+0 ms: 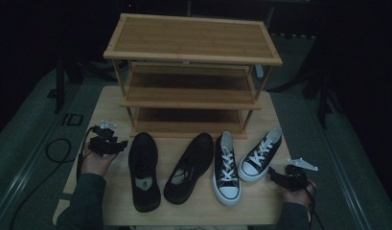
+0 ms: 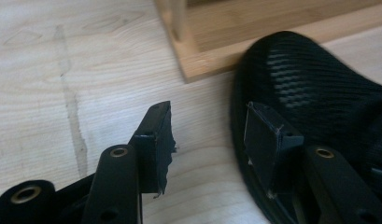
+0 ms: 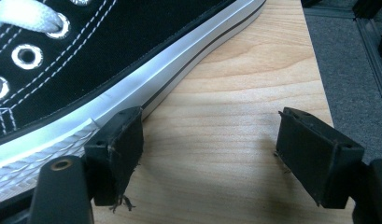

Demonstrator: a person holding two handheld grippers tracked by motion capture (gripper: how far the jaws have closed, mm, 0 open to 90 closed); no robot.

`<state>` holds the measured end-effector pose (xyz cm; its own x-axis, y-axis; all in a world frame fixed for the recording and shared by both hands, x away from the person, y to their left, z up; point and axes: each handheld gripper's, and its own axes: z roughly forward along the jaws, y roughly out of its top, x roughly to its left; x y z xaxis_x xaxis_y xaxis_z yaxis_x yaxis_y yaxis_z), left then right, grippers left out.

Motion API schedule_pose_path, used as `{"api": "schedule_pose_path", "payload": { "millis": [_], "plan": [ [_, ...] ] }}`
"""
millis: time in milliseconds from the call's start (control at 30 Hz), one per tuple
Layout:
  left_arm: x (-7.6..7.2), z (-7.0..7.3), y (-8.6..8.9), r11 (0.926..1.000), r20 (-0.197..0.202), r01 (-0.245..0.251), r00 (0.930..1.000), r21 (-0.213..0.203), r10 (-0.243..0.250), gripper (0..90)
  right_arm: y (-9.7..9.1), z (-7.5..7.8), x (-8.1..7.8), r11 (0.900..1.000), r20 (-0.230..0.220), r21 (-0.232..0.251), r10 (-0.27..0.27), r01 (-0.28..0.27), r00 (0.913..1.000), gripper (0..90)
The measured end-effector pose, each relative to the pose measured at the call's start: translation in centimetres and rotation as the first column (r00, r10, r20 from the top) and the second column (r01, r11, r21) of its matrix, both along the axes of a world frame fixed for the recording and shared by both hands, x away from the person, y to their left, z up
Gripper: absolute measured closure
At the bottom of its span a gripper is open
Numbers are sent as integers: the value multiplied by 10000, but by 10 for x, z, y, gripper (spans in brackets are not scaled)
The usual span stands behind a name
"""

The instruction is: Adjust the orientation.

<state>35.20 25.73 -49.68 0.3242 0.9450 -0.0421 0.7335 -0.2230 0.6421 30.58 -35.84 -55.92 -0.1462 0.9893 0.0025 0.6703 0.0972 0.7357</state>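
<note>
The black mesh slip-on shoe (image 1: 144, 168) lies near the table's left edge, toe toward the three-tier bamboo rack (image 1: 191, 76). The left gripper (image 1: 118, 146) hovers beside its toe, jaws spread, gripping nothing; a grasp likely comes next. The right gripper (image 1: 274, 176), jaws spread, waits beside the black-and-white canvas sneaker (image 1: 260, 154). A second black shoe (image 1: 190, 167) crowds the middle.

left pair of shoes (image 1: 144, 170): all black, mesh-patterned toe
right pair of sneakers (image 1: 226, 168): black canvas, white laces, white soles, white stitching
shoe rack (image 1: 191, 38): light brown bamboo
bench (image 1: 114, 201): pale wood grain
fingers (image 3: 117, 151): black
</note>
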Motion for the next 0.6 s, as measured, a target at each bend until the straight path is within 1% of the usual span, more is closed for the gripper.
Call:
{"api": "schedule_pose_path", "payload": {
  "millis": [100,233,300,333,433,533,600],
  "plan": [
    [-4,7,-5,9990,-51,433,9991,128,-432,501,0,0,0,10000,0,-2,0,0,10000,230],
    [-11,18,-10,9957,0,921,9957,126,-921,495,0,0,0,10000,0,0,0,0,10000,231],
    [-14,23,-13,9939,55,1098,9939,124,-1099,489,0,0,0,10000,0,-1,0,0,10000,231],
    [-14,23,-13,9939,55,1098,9939,124,-1099,486,0,0,0,10000,0,-1,0,0,10000,231],
    [-19,31,-18,9902,47,1381,9904,200,-1383,486,0,0,0,10000,0,-1,-2,2,10000,230],
    [-23,38,-24,9848,12,1694,9855,383,-1696,486,0,0,0,10000,-1,-1,-1,1,10000,230],
    [-25,43,-28,9824,51,1811,9834,449,-1815,486,0,0,0,10000,-1,-1,-1,1,10000,231]
  ]
}}
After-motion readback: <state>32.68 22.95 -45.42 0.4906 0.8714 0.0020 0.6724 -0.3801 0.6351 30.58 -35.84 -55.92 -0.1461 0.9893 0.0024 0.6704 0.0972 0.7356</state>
